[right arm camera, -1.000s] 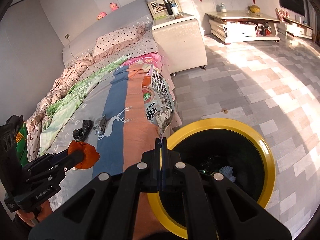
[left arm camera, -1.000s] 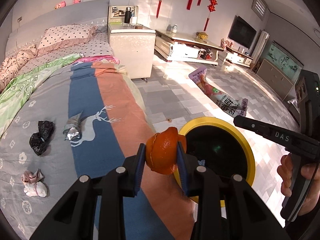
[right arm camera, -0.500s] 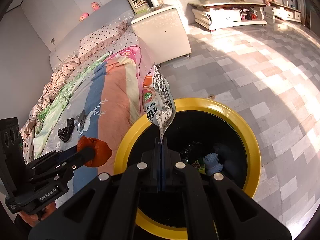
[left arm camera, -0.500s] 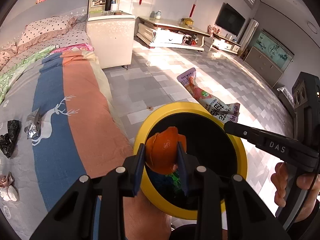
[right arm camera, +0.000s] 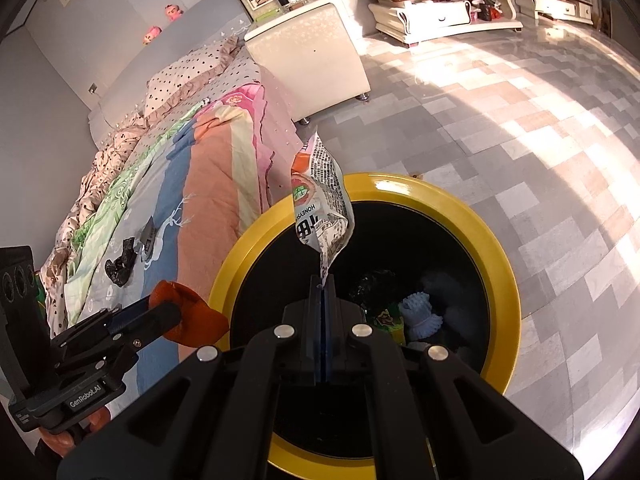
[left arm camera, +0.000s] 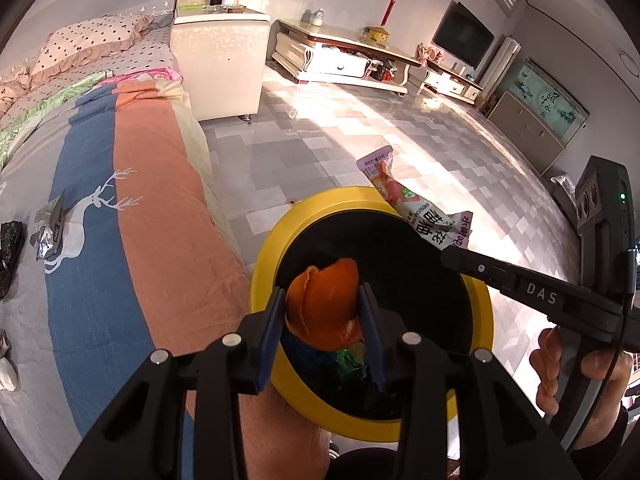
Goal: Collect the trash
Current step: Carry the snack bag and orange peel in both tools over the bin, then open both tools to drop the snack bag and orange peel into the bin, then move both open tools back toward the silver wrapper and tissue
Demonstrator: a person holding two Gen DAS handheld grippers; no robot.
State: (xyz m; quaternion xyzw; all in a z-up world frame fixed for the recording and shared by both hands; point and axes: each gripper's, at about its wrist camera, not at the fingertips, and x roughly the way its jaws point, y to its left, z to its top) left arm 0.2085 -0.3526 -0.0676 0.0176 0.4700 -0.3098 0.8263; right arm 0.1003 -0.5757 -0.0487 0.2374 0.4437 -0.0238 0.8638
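Observation:
My left gripper (left arm camera: 322, 312) is shut on an orange peel (left arm camera: 324, 304) and holds it over the yellow-rimmed black trash bin (left arm camera: 276, 240). My right gripper (right arm camera: 323, 284) is shut on the corner of a printed snack wrapper (right arm camera: 322, 204), which stands up above the bin (right arm camera: 496, 248). The right gripper also shows in the left wrist view (left arm camera: 446, 256) with the wrapper (left arm camera: 424, 216) over the bin's far rim. The left gripper and peel (right arm camera: 188, 316) show at the bin's left edge. Trash lies inside the bin.
The bed (left arm camera: 120, 200) lies left of the bin, with a black bag scrap (right arm camera: 120, 264), a silver wrapper (left arm camera: 50, 224) and white tissue (left arm camera: 6, 372) on the cover. A white nightstand (left arm camera: 218, 64) stands beyond. Tiled floor (right arm camera: 520, 120) spreads to the right.
Both grippers have moved from beside the bed to over the bin's opening, still holding the peel and the wrapper.

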